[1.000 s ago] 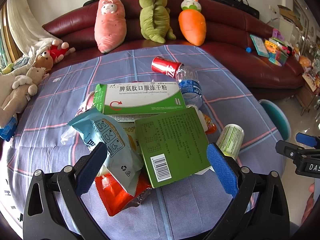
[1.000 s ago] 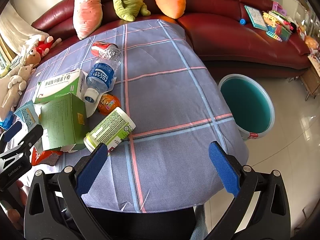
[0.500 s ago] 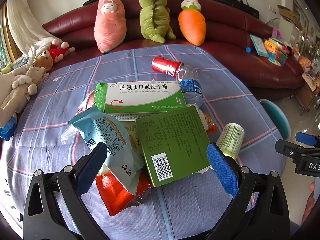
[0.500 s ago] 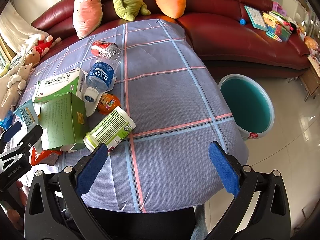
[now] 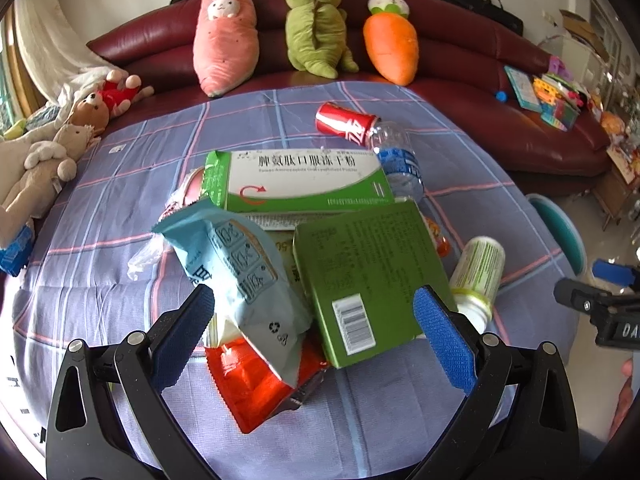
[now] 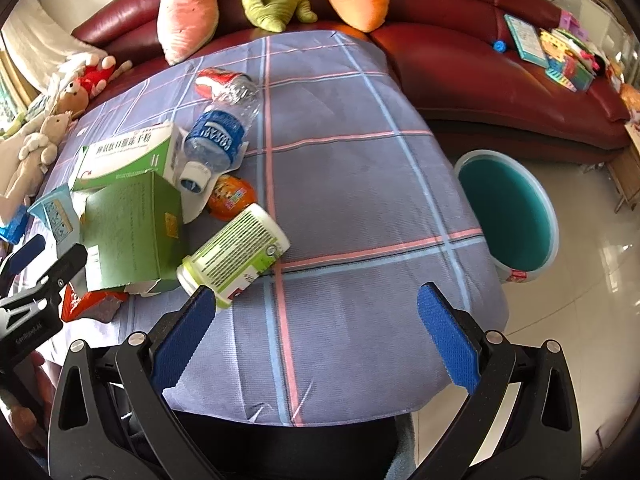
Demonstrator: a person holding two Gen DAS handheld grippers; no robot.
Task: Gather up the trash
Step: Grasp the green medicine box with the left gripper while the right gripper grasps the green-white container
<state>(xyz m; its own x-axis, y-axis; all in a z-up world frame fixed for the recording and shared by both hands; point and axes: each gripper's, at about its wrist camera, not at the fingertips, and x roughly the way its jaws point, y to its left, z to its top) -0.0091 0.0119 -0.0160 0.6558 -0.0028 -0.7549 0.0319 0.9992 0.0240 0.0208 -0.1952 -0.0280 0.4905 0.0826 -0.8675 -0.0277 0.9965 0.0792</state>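
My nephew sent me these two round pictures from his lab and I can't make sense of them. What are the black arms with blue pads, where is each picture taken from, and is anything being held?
There is no robot here. A person holds a two-finger clamp in each hand, and a wide-angle camera on each clamp looks forward along its fingers.

One picture comes from the left gripper. Its blue pads stand wide apart over a heap of trash on a checked tablecloth: a green box, a pale blue bag, a red wrapper, a white-and-green carton, a red can and a clear bottle.

The other picture comes from the right gripper, also open, over bare cloth beside a lying green-white jar. A teal bin stands on the floor next to the table.

Neither gripper holds anything.
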